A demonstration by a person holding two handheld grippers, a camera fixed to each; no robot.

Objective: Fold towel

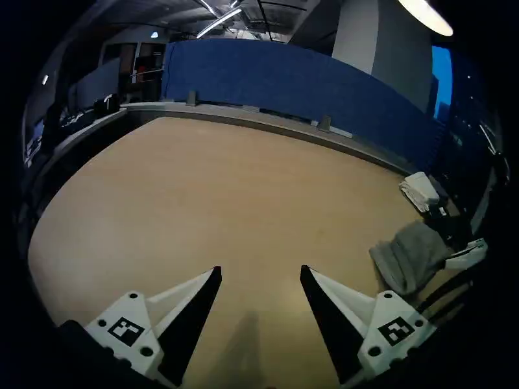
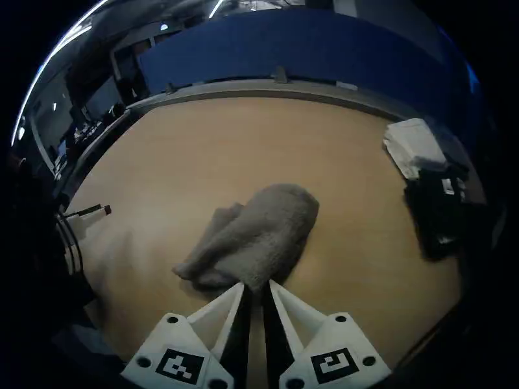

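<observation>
A grey towel [image 2: 259, 230] lies crumpled on the light wooden table [image 2: 259, 136] in the right gripper view. Its near edge runs in between the fingers of my right gripper [image 2: 257, 285], which stand almost together, pinching the cloth. In the left gripper view the same towel [image 1: 409, 256] sits bunched at the far right. My left gripper [image 1: 260, 269] hovers open over bare table [image 1: 214, 194], well left of the towel, with nothing between its fingers.
A folded white cloth [image 2: 412, 146] and a black object [image 2: 434, 214] lie at the table's right side. A blue partition [image 1: 292, 78] runs along the far edge. A white part with cables [image 2: 87, 214] shows at the left edge.
</observation>
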